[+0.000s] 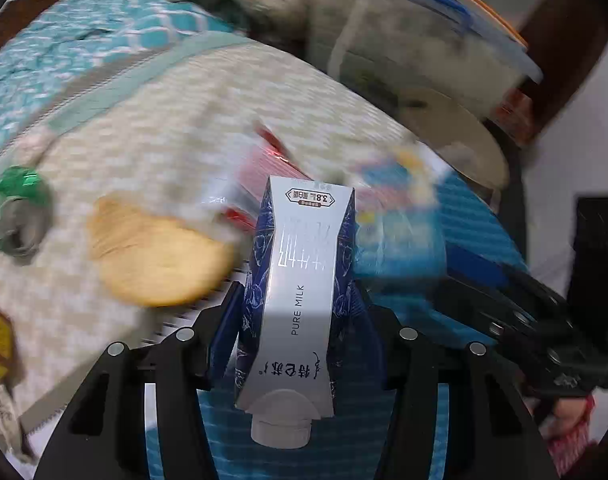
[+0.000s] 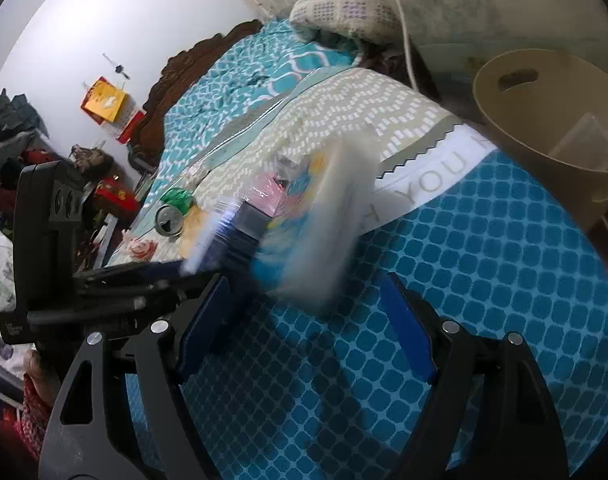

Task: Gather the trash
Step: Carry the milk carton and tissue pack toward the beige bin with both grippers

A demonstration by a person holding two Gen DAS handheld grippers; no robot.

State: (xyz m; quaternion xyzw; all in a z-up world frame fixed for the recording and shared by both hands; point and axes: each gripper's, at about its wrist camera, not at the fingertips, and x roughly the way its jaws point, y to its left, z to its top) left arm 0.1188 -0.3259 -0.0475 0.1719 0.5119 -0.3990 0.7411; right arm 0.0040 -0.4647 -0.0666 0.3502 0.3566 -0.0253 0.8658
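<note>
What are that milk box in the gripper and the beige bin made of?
Milk carton: probably coated paperboard, with creased folds, glossy silver print and a plastic-looking cap. Beige bin: seemingly matte moulded plastic, with a smooth wall and a cut-out handle slot.

This is a bedroom in a home. A big bed (image 2: 232, 92) fills most of the room, with a dark carved wooden headboard (image 2: 176, 68) at its far end. Blue and white blankets (image 2: 484, 280) cover it, and a patterned pillow (image 2: 344, 4) lies near the top. Clothes and bags (image 2: 12, 120) are piled by the white wall (image 2: 104, 12). A red and yellow paper decoration (image 2: 104, 102) hangs there.
</note>
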